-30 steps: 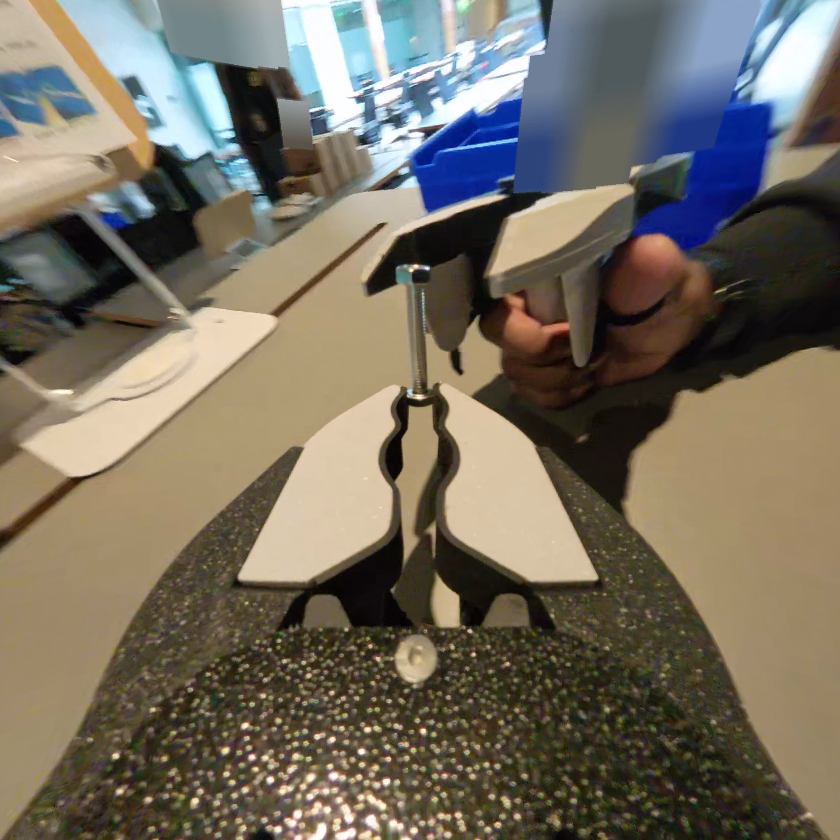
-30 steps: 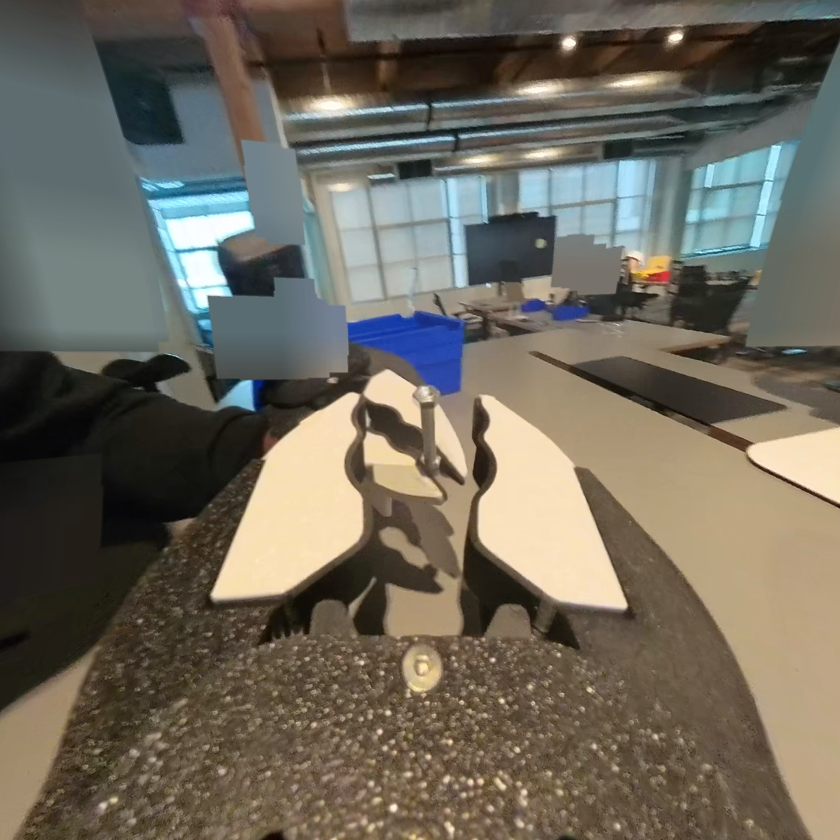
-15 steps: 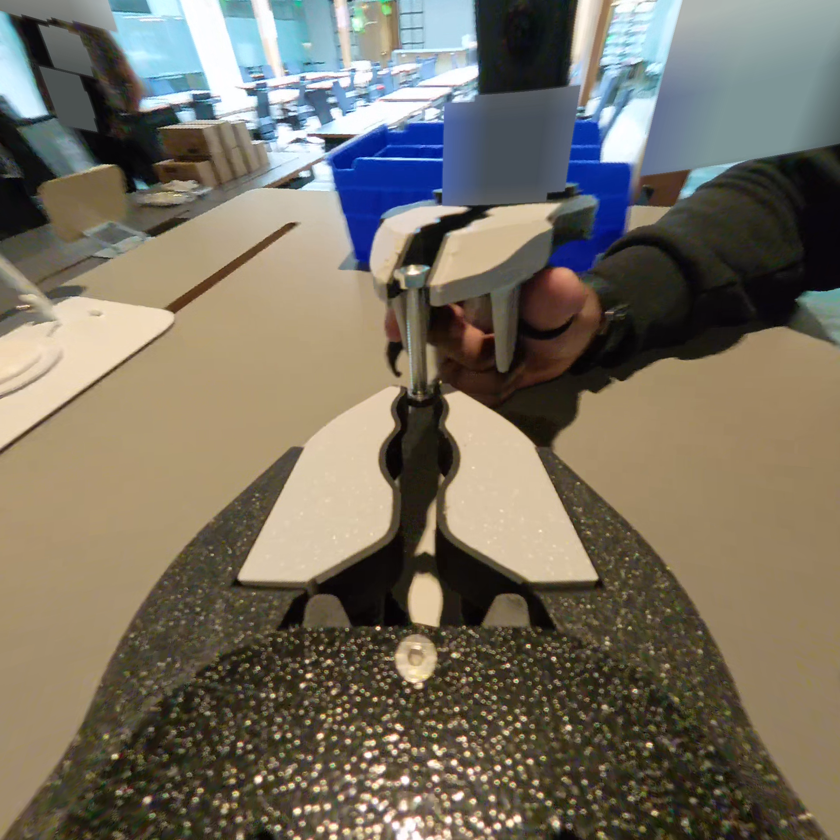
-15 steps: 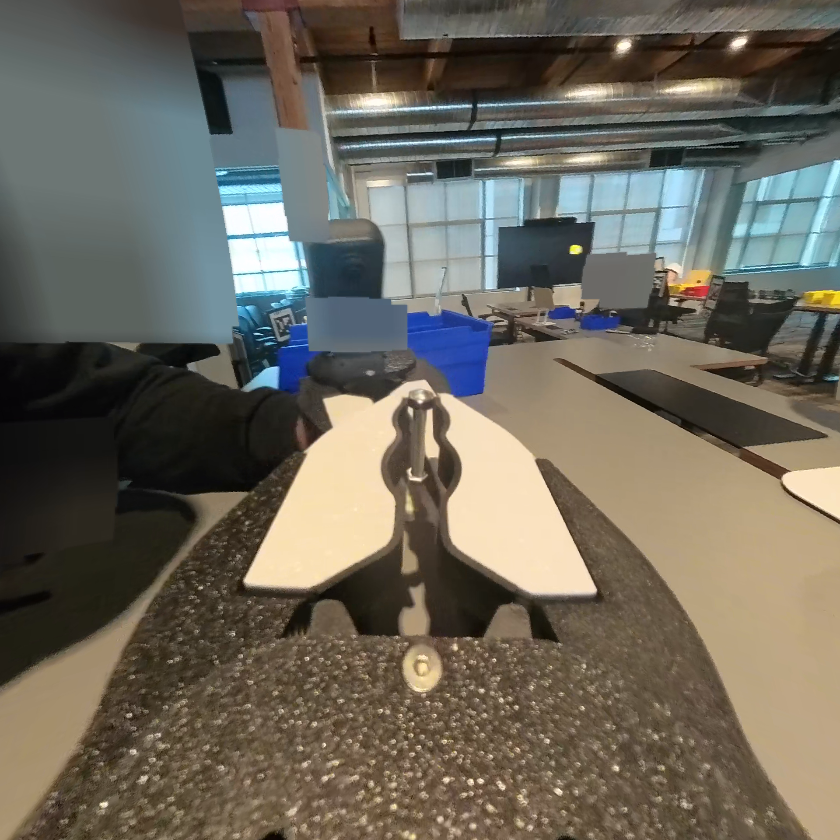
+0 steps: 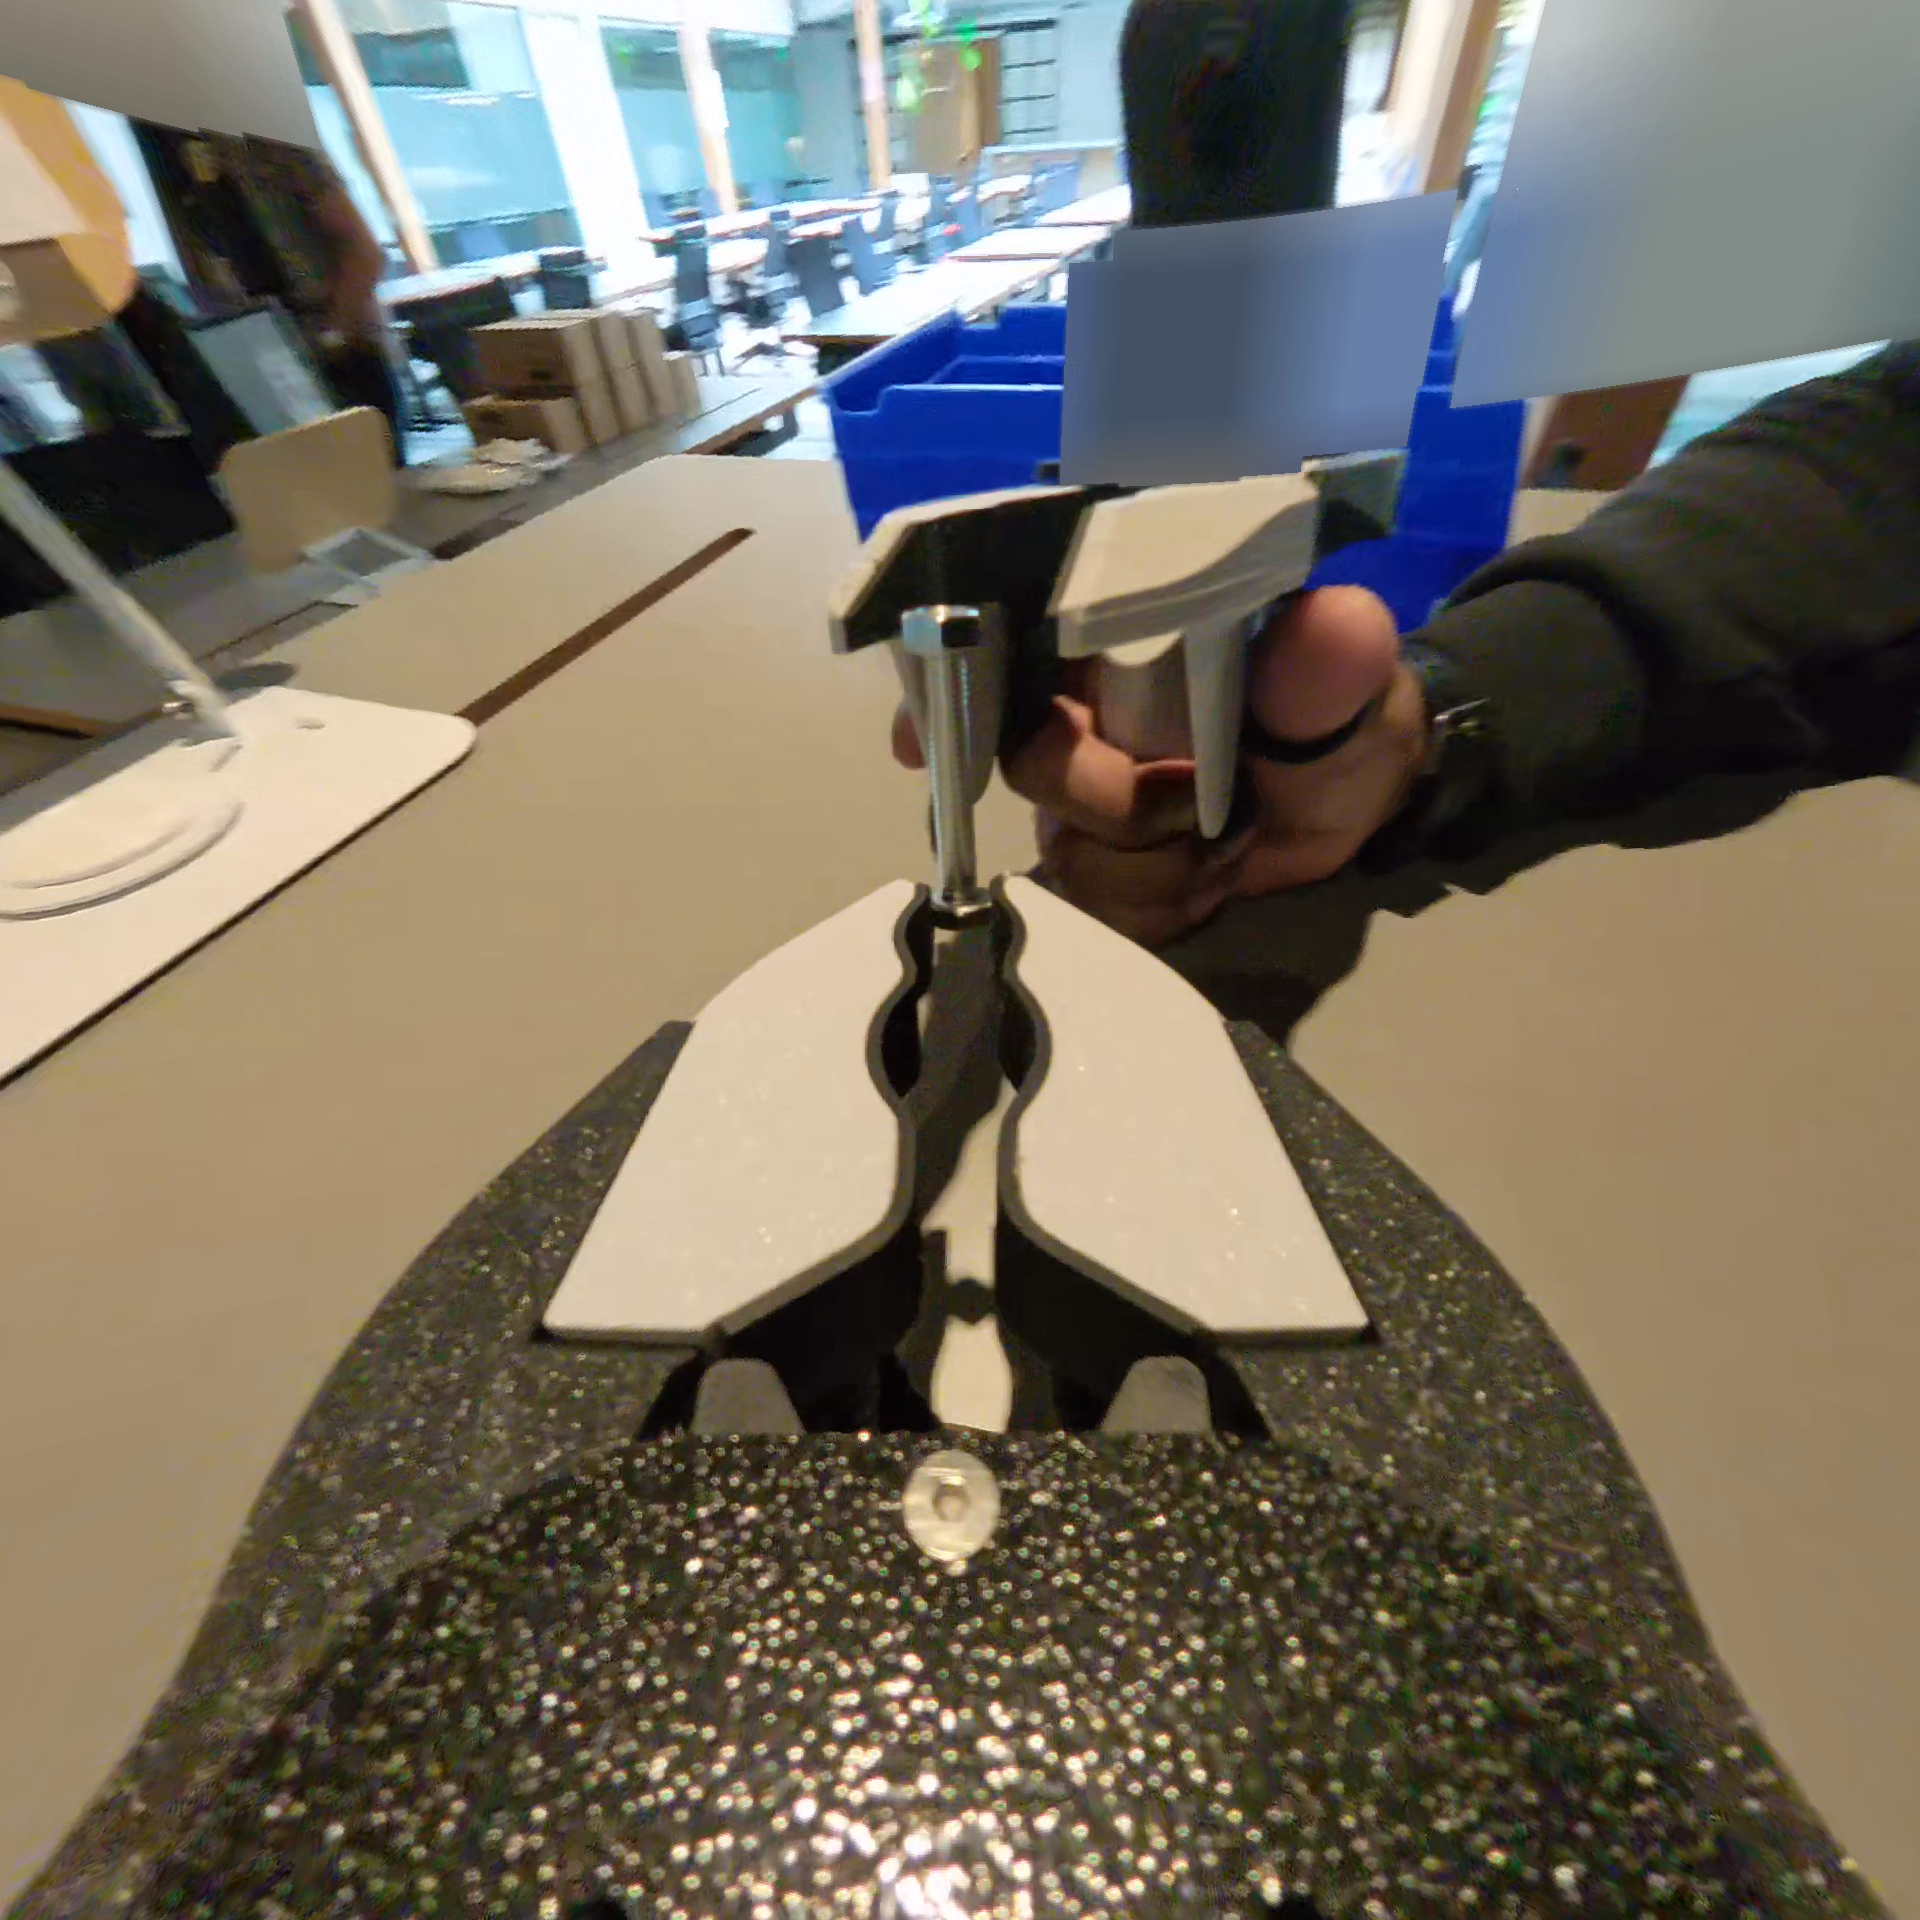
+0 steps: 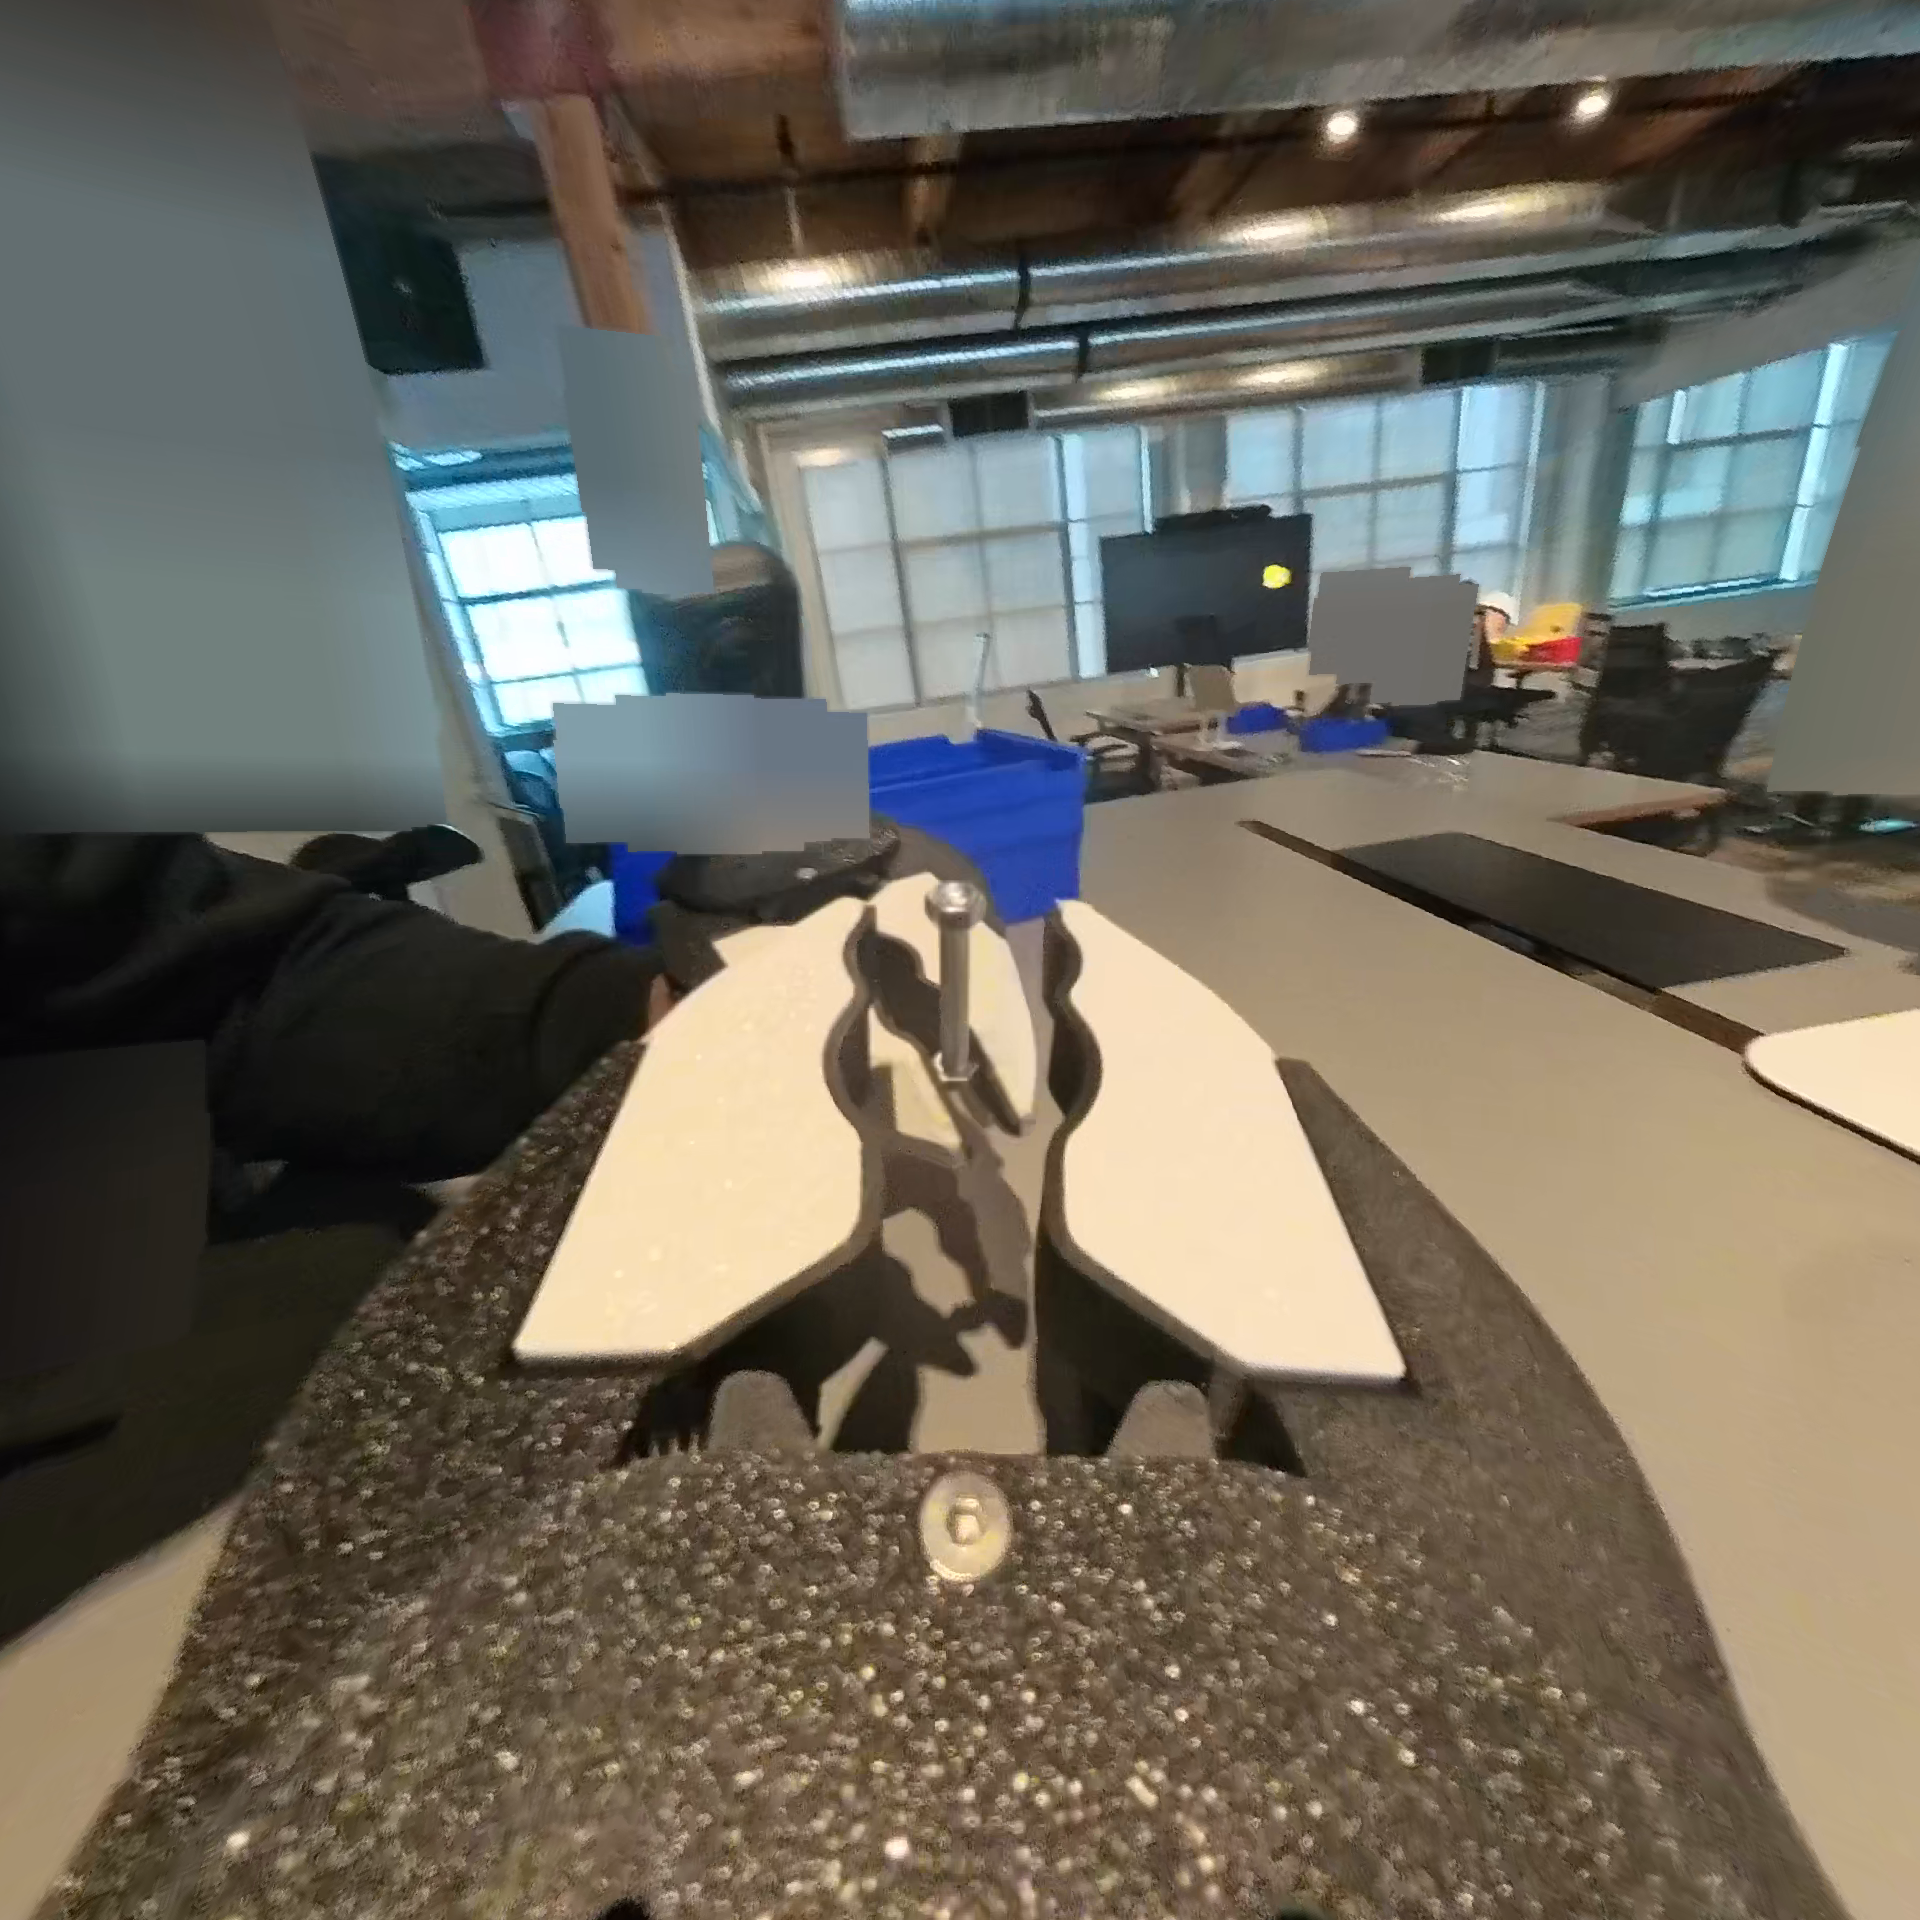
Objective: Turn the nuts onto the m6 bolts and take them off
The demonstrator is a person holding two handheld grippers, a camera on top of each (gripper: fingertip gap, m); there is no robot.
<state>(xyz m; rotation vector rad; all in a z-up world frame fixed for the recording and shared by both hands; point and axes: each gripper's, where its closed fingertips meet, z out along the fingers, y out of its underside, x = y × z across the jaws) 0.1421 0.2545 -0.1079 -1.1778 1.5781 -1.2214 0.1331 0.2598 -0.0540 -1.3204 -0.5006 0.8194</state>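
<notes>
Steel bolt (image 5: 952, 758) stands upright, head up, over the grey table (image 5: 520, 987) — left gripper (image 5: 961, 896) is clamped on the nut (image 5: 958, 910) at the bolt's lower end, fingertips pinching it from both sides. Right gripper (image 6: 956, 935) has its jaws spread apart, holding nothing; in the right wrist view the bolt sits in the gap between its white fingers (image 6: 1164, 1132), touching neither. From the left wrist view the right gripper is on the far side of the bolt, its near finger level with the bolt head, and the person's hand (image 5: 1226, 769) wraps the handle. Blue bins (image 5: 956, 436) sit at the far end, a white pad (image 5: 208, 790) to the left. No legible writing or brand marks on bolt, nut or grippers.
</notes>
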